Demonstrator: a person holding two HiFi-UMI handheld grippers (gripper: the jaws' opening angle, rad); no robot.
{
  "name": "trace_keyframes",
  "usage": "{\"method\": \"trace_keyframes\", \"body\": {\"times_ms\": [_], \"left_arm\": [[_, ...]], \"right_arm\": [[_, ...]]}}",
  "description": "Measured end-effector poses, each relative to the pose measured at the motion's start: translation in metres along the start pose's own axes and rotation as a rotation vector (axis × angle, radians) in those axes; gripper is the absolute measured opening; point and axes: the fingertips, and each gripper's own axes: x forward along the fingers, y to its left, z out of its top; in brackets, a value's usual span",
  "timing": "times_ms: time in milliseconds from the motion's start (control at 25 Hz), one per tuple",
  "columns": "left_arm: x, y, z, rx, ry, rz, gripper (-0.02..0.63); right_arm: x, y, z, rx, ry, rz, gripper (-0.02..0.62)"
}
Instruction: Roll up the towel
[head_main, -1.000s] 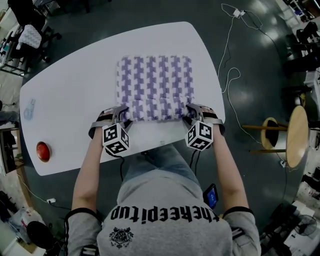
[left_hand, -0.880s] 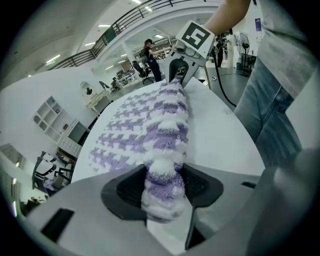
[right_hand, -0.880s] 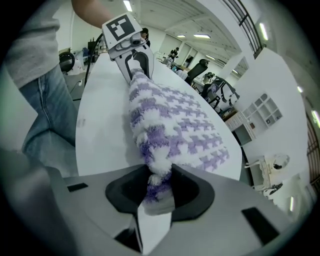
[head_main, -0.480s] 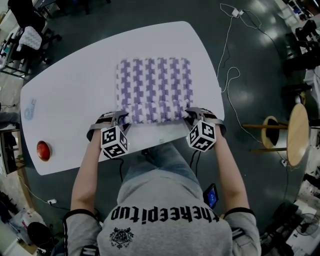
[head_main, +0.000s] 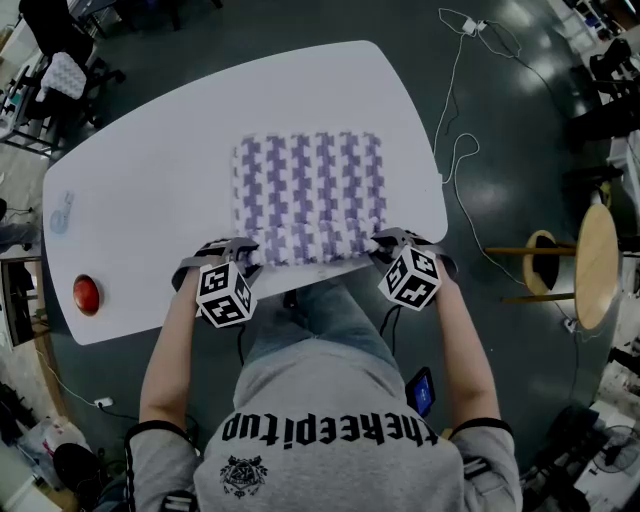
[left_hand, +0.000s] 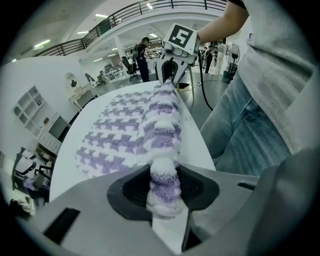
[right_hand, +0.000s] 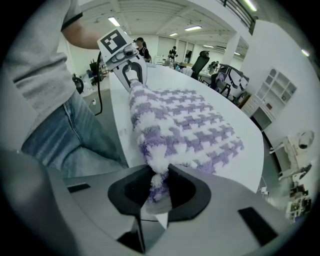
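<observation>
A fluffy purple-and-white patterned towel (head_main: 310, 195) lies flat on the white table (head_main: 150, 190). Its near edge is lifted slightly and stretched between the two grippers. My left gripper (head_main: 248, 258) is shut on the near left corner, and the left gripper view shows the bunched towel (left_hand: 130, 135) pinched between the pads (left_hand: 164, 195). My right gripper (head_main: 380, 245) is shut on the near right corner, with the towel (right_hand: 185, 127) squeezed in its jaws (right_hand: 157, 192). Both pairs of jaws have just been closing, with the towel between them.
A red button (head_main: 86, 294) sits near the table's left front edge, with a pale blue item (head_main: 60, 212) further left. The person's jeans-clad legs are just under the table's near edge. A white cable (head_main: 455, 150) and a wooden stool (head_main: 590, 270) are on the floor to the right.
Both grippers have closed on the towel's near corners and drawn back toward the person. The whole towel has slid closer to the table's front edge.
</observation>
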Motion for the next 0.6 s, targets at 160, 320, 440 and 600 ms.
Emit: {"method": "trace_keyframes", "body": {"times_ms": [160, 320, 440, 600], "left_arm": [[-0.002, 0.017, 0.0, -0.03, -0.01, -0.023, 0.146], [-0.007, 0.021, 0.001, -0.092, -0.038, -0.052, 0.15], [-0.007, 0.017, 0.002, -0.155, -0.064, -0.102, 0.153], [-0.011, 0.03, 0.004, -0.239, -0.097, -0.142, 0.156]], "right_arm": [[-0.003, -0.015, 0.009, 0.048, -0.008, 0.02, 0.083], [-0.011, -0.021, 0.014, 0.077, -0.042, 0.017, 0.095], [-0.014, -0.019, 0.012, 0.115, -0.067, 0.031, 0.101], [-0.018, -0.029, 0.015, 0.159, -0.091, 0.051, 0.106]]}}
